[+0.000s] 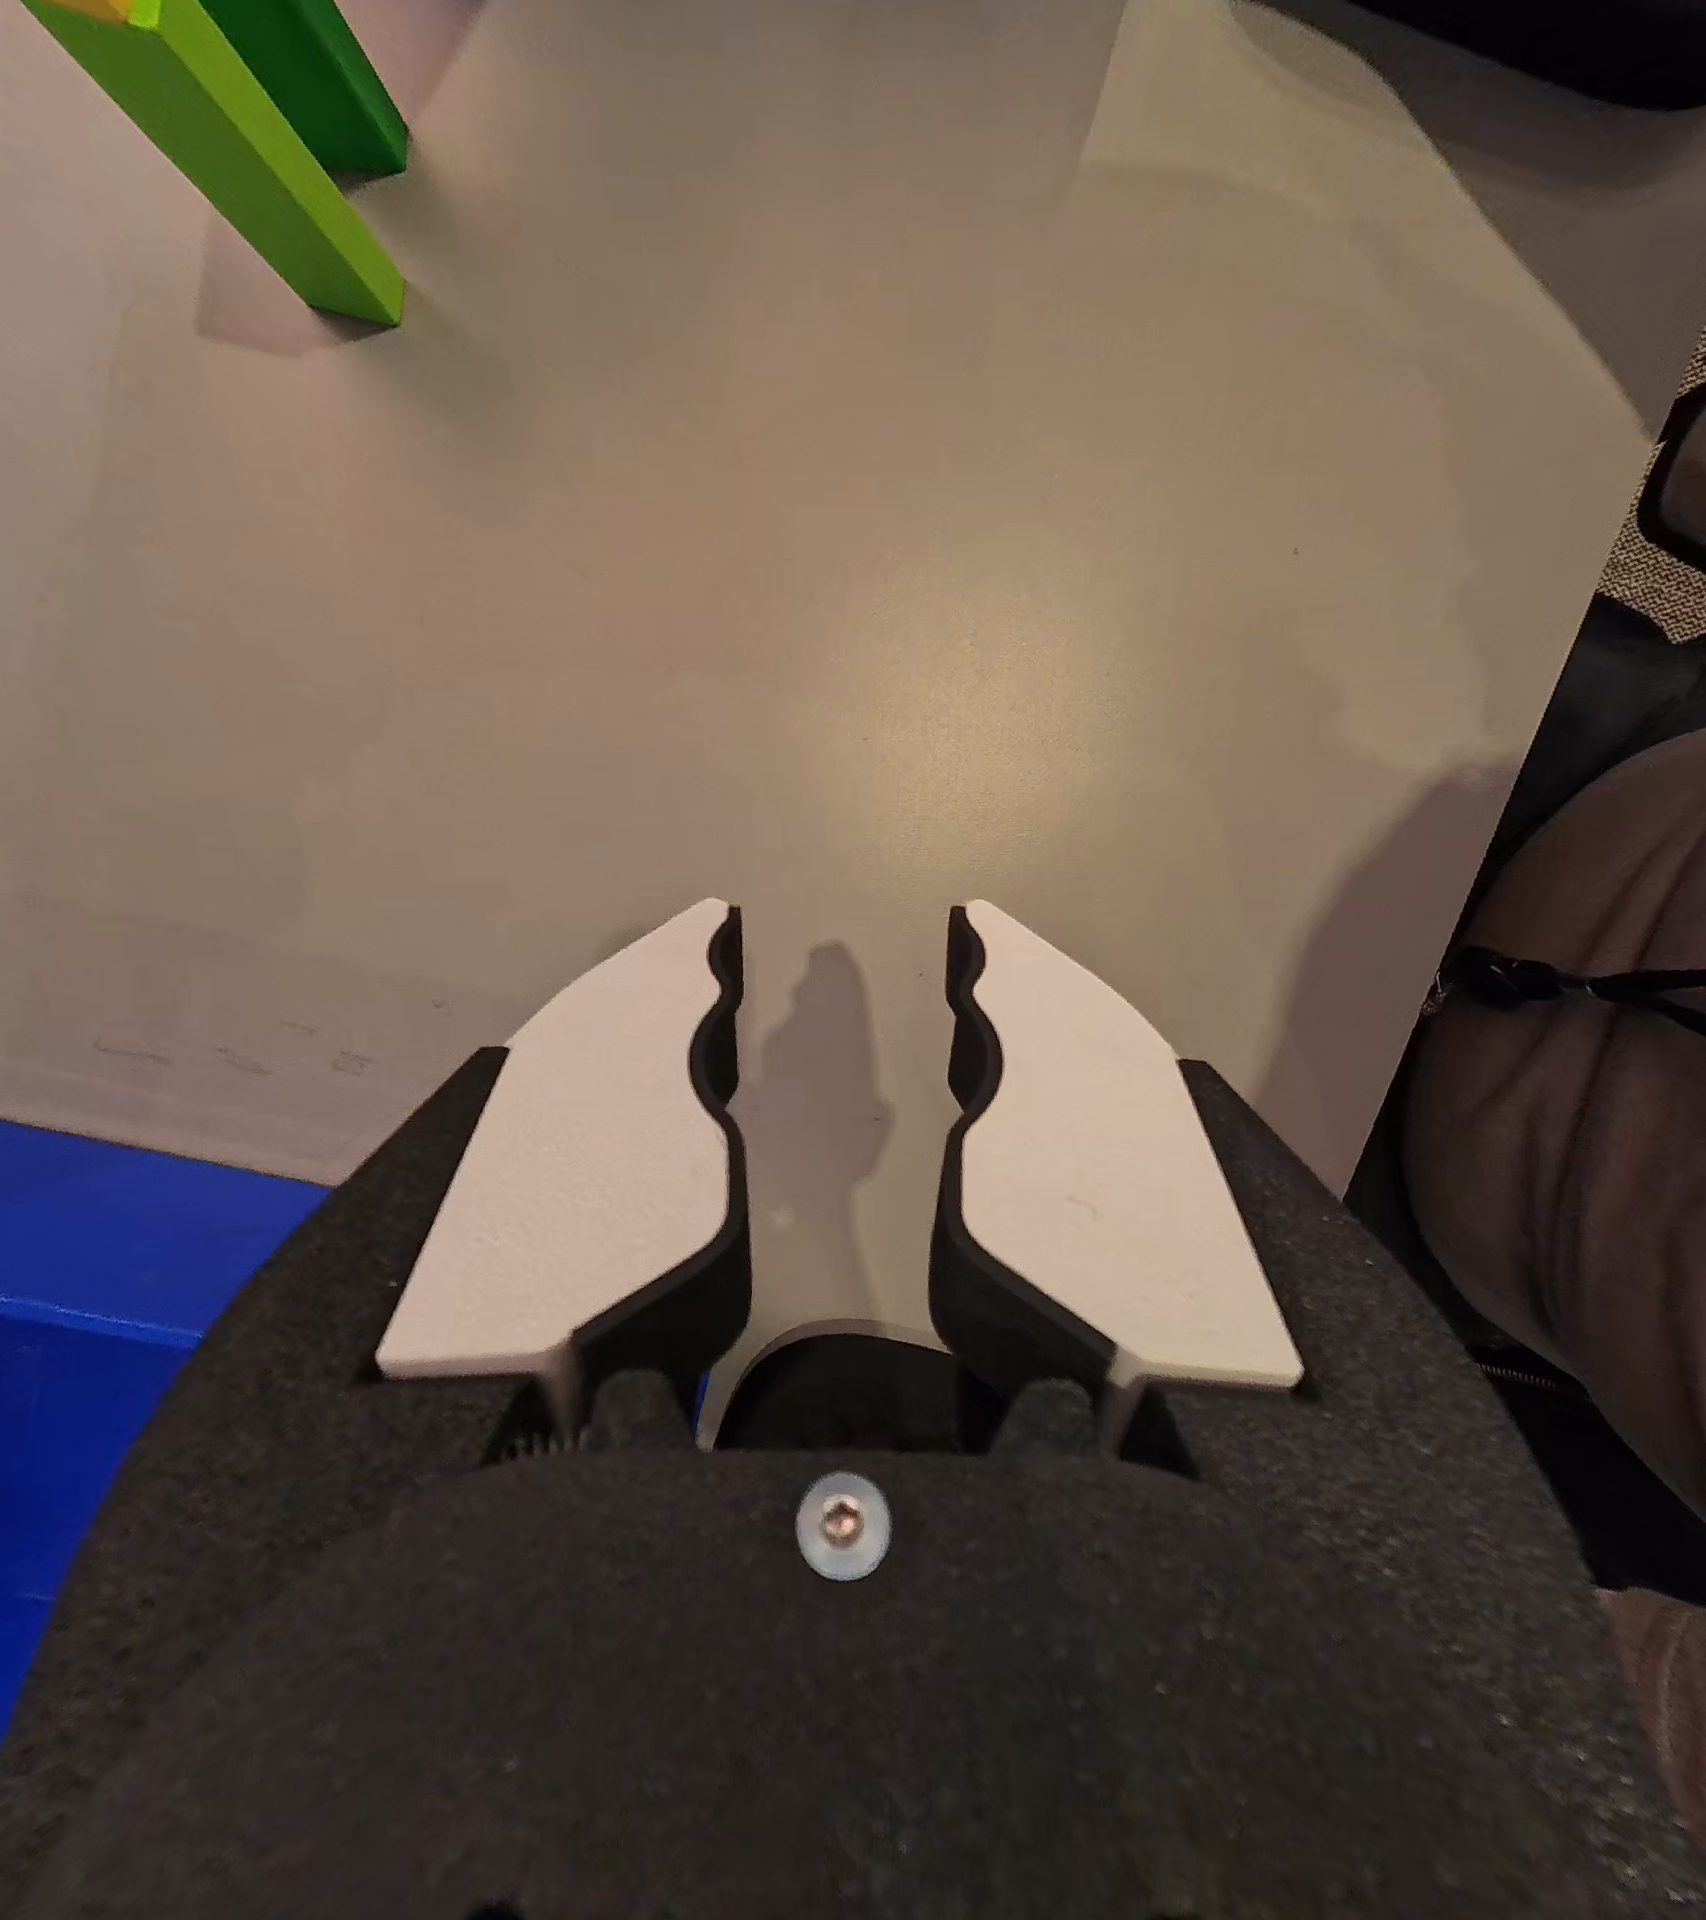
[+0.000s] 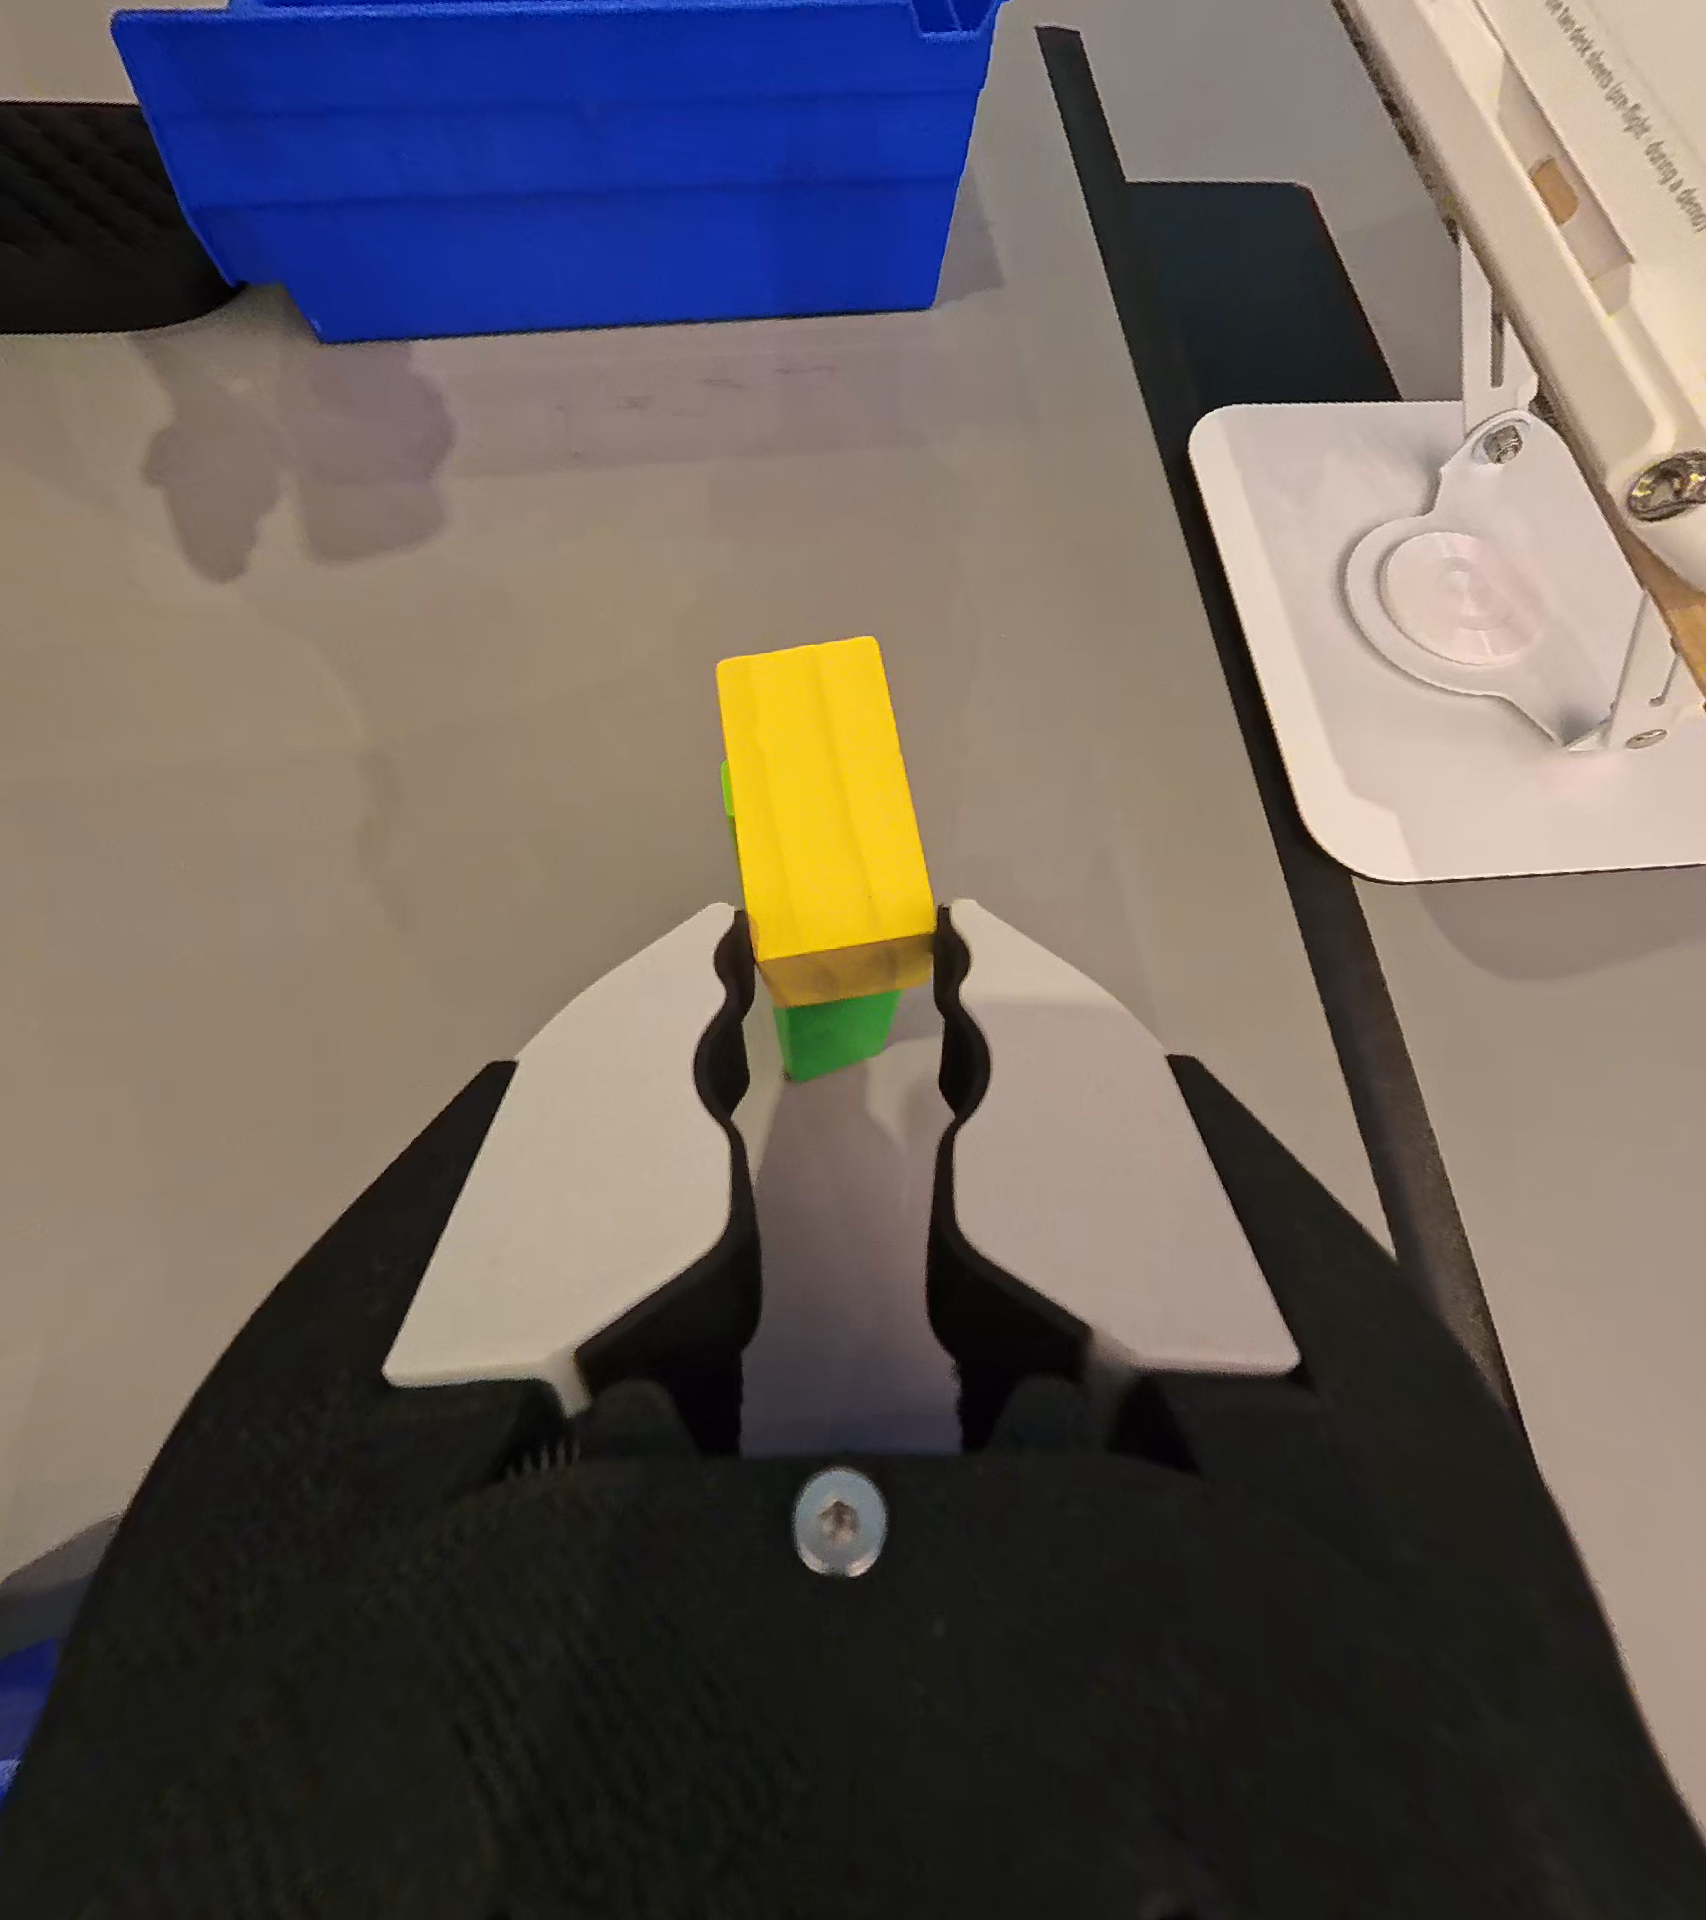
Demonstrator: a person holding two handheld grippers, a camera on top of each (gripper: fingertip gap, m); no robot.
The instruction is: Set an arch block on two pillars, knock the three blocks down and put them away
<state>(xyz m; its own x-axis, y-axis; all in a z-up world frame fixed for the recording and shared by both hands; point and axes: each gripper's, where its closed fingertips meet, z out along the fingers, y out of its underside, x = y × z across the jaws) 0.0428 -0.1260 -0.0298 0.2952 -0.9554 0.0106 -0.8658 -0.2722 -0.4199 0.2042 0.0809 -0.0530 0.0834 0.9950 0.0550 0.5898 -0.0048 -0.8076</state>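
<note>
The yellow arch block [image 2: 823, 800] sits on top of two green pillars; in the right wrist view only the nearer, darker green pillar [image 2: 836, 1034] shows clearly beneath its near end, with a sliver of the lighter green pillar [image 2: 725, 787] at its far left edge. The right gripper [image 2: 844, 920] has its fingers [image 2: 620, 1132] parted, their tips flanking the near end of the arch block; whether they touch it is hard to judge from this angle, though a thin gap seems to show on each side. Beyond the arch block, at the far edge of the grey counter [image 2: 309, 779], stands a blue bin [image 2: 558, 197]; its inside is hidden from here. To the right of the arch block, a white stand base [image 2: 1451, 644] rests on the counter.

In the left wrist view, the left gripper [image 1: 844, 920] hangs over bare counter [image 1: 724, 520] with its fingers [image 1: 610, 1143] apart and nothing between them. The two pillars, light green [image 1: 246, 177] and dark green [image 1: 319, 83], rise at upper left, far from the fingers. A blue bin corner [image 1: 49, 1299] lies at lower left; what it holds cannot be seen.
</note>
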